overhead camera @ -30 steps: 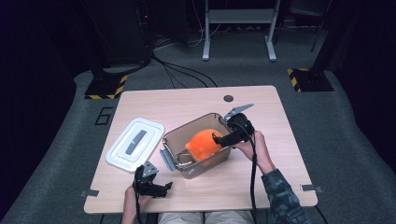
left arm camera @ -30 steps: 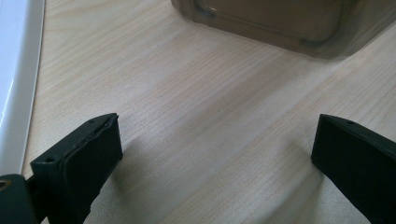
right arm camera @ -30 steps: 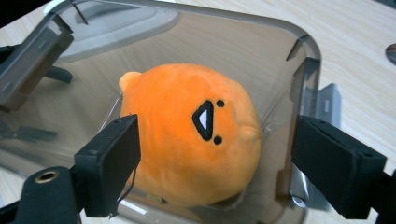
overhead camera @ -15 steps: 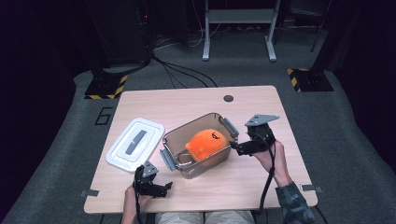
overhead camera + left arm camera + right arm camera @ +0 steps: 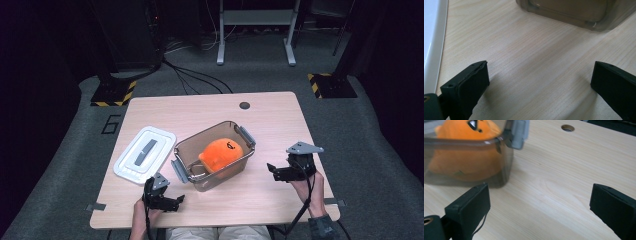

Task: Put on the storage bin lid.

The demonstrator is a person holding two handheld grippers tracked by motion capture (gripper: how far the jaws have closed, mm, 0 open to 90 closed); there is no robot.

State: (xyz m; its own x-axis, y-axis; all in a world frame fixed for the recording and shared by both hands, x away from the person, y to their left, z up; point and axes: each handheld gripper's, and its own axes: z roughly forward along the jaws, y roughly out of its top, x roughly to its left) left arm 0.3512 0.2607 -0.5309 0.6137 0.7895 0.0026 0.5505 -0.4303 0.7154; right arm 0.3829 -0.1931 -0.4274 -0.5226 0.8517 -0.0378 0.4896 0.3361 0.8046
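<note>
A clear plastic box (image 5: 186, 147) with grey latches stands mid-table and holds an orange plush toy (image 5: 220, 153). Its white lid (image 5: 145, 154) lies flat to the left of it. My right gripper (image 5: 273, 170) rests low over the table, right of the box, open and empty; in the right gripper view the box corner (image 5: 506, 160) and the plush toy (image 5: 464, 157) sit ahead on the left. My left gripper (image 5: 172, 199) is near the front edge, open and empty, with the box bottom (image 5: 574, 12) ahead and the lid edge (image 5: 432, 45) at the left.
The wooden table (image 5: 280, 125) has a round cable hole (image 5: 244, 105) at the back. Bare wood lies between the right gripper and the box. Black stands and cables sit on the grey floor behind the table.
My right gripper has drawn back out of the box, moving right and toward the front edge, leaving the plush toy inside. The left gripper has stayed put.
</note>
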